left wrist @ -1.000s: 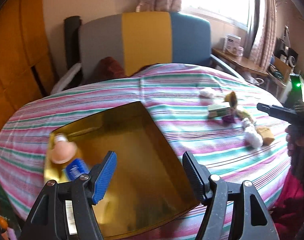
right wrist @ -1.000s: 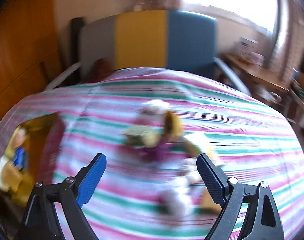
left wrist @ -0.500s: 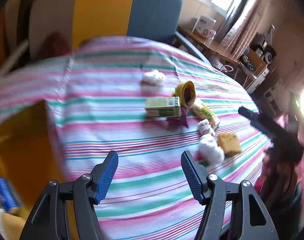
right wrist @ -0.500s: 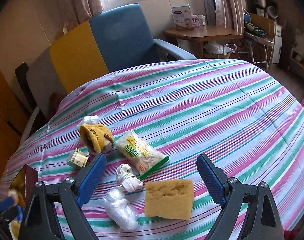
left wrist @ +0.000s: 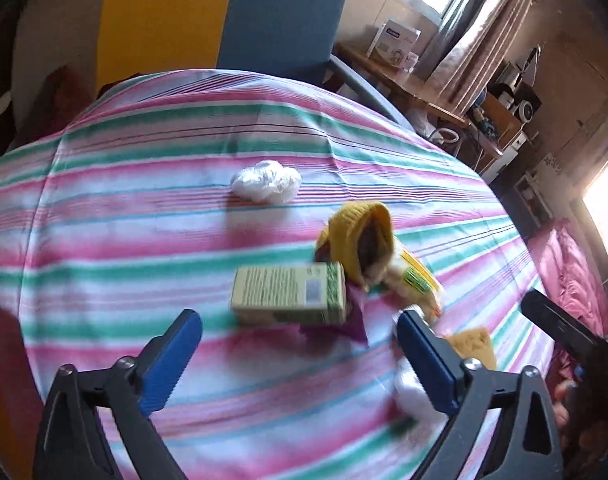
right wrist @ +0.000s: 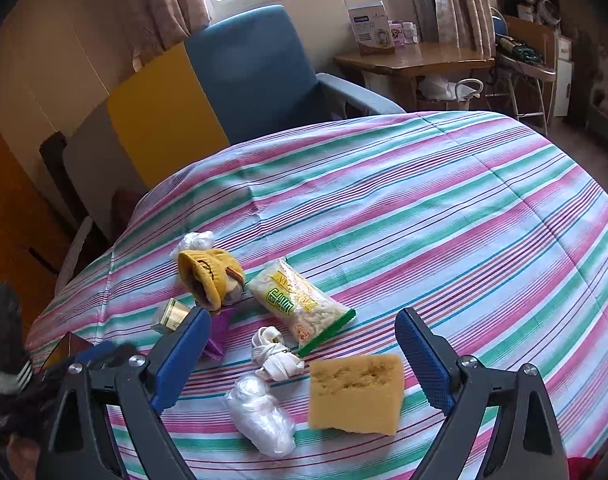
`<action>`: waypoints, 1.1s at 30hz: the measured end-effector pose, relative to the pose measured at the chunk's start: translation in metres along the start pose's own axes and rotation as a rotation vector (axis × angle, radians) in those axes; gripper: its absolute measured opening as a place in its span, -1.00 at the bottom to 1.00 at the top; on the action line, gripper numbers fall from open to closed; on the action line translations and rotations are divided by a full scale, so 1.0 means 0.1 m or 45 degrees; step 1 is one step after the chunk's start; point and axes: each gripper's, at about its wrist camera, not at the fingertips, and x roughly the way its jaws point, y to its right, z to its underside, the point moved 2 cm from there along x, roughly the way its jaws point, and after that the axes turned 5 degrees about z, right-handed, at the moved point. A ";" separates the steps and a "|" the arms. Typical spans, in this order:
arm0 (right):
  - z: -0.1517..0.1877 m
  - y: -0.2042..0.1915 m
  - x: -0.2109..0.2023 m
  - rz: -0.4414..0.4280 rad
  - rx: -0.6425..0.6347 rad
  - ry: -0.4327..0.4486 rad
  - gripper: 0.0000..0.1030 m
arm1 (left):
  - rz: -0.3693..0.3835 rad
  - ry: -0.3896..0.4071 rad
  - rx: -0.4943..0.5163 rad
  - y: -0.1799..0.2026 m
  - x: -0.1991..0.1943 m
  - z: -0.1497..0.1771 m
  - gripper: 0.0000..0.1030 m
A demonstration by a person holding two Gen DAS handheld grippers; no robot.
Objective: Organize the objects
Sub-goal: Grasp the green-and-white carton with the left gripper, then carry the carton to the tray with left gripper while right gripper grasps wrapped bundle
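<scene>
The left tool [left wrist: 300, 344] hangs over the striped desk [left wrist: 144, 208], its jaws just opened wide, nothing between them; the green box [left wrist: 288, 292] lies just beyond its tips, against the yellow hat [left wrist: 360, 236]; the right tool [right wrist: 304, 344] is spread too, empty, above the sponge [right wrist: 356, 394], a white cord [right wrist: 274, 354] and a plastic wad [right wrist: 262, 416]; the snack bag [right wrist: 300, 304] lies beside the hat.

We see the left wrist view smeared by motion, so the print on the green carton [left wrist: 289, 293] stays unreadable. The right finger of the left tongs [left wrist: 299, 364] covers part of the sponge [left wrist: 474, 345]. In the right wrist view, a blue finger hides most of the purple scrap [right wrist: 219, 334].
</scene>
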 end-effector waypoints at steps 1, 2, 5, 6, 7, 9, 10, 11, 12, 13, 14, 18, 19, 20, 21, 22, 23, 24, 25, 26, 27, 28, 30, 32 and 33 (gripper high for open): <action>0.00 -0.01 0.00 -0.001 -0.002 -0.001 0.82 | 0.006 -0.001 0.003 0.00 0.03 -0.02 0.97; 0.00 -0.01 0.01 -0.002 -0.003 -0.002 0.82 | 0.010 -0.006 0.008 -0.01 0.09 -0.06 0.97; 0.00 -0.02 0.02 -0.009 -0.005 -0.006 0.82 | 0.000 -0.044 0.007 -0.06 0.29 -0.12 0.92; 0.00 -0.02 0.02 -0.009 -0.006 -0.008 0.82 | 0.003 -0.075 0.007 -0.08 0.38 -0.12 0.78; 0.00 -0.02 0.03 -0.010 -0.007 -0.013 0.82 | -0.004 -0.092 0.007 -0.09 0.43 -0.10 0.50; 0.01 -0.02 0.06 -0.012 -0.012 -0.021 0.82 | 0.029 -0.064 -0.004 -0.10 0.38 -0.05 0.44; 0.01 -0.03 0.06 -0.012 -0.024 -0.021 0.82 | 0.036 -0.054 -0.002 -0.10 0.34 -0.02 0.44; 0.02 -0.04 0.06 -0.009 -0.034 -0.017 0.82 | 0.036 -0.041 0.004 -0.09 0.28 0.01 0.44; 0.02 -0.05 0.06 -0.004 -0.044 -0.012 0.82 | 0.033 -0.027 0.006 -0.08 0.20 0.05 0.44; 0.02 -0.07 0.06 -0.002 -0.057 -0.009 0.82 | 0.033 -0.012 0.006 -0.08 0.11 0.10 0.44; 0.02 -0.07 0.07 0.000 -0.064 -0.009 0.82 | 0.025 -0.005 0.007 -0.07 0.02 0.13 0.44; 0.07 -0.13 0.09 -0.002 -0.095 -0.021 0.82 | -0.006 0.031 0.031 -0.04 -0.34 0.32 0.44; 0.08 -0.15 0.10 0.000 -0.104 -0.026 0.82 | -0.006 0.043 0.035 -0.04 -0.43 0.35 0.44; 0.09 -0.16 0.11 0.001 -0.112 -0.029 0.82 | -0.005 0.057 0.041 -0.03 -0.54 0.41 0.44; 0.10 -0.17 0.11 0.004 -0.118 -0.027 0.82 | -0.013 0.067 0.047 -0.03 -0.63 0.45 0.44; 0.12 -0.19 0.12 0.001 -0.129 -0.028 0.82 | -0.021 0.077 0.051 -0.03 -0.70 0.49 0.44; 0.14 -0.22 0.12 -0.003 -0.147 -0.027 0.82 | -0.023 0.092 0.046 -0.05 -0.82 0.55 0.44; 0.15 -0.24 0.13 -0.006 -0.159 -0.026 0.82 | -0.022 0.100 0.039 -0.07 -0.88 0.58 0.44; 0.17 -0.28 0.13 -0.013 -0.182 -0.021 0.82 | -0.024 0.109 0.032 -0.10 -0.97 0.62 0.44; 0.18 -0.30 0.13 -0.019 -0.196 -0.018 0.81 | -0.030 0.121 0.027 -0.13 -1.07 0.66 0.44; 0.18 -0.34 0.13 -0.034 -0.218 -0.016 0.80 | -0.035 0.132 0.020 -0.18 -1.17 0.70 0.44; 0.19 -0.39 0.12 -0.059 -0.225 -0.021 0.78 | -0.036 0.139 0.008 -0.23 -1.23 0.72 0.44; 0.16 -0.50 0.11 -0.116 -0.235 -0.032 0.77 | -0.041 0.159 -0.019 -0.32 -1.37 0.79 0.44; 0.08 -0.68 0.10 -0.133 -0.279 -0.011 0.77 | -0.063 0.180 -0.034 -0.43 -1.48 0.84 0.44; 0.01 -0.79 0.11 -0.140 -0.306 0.002 0.77 | -0.068 0.189 -0.049 -0.47 -1.53 0.85 0.44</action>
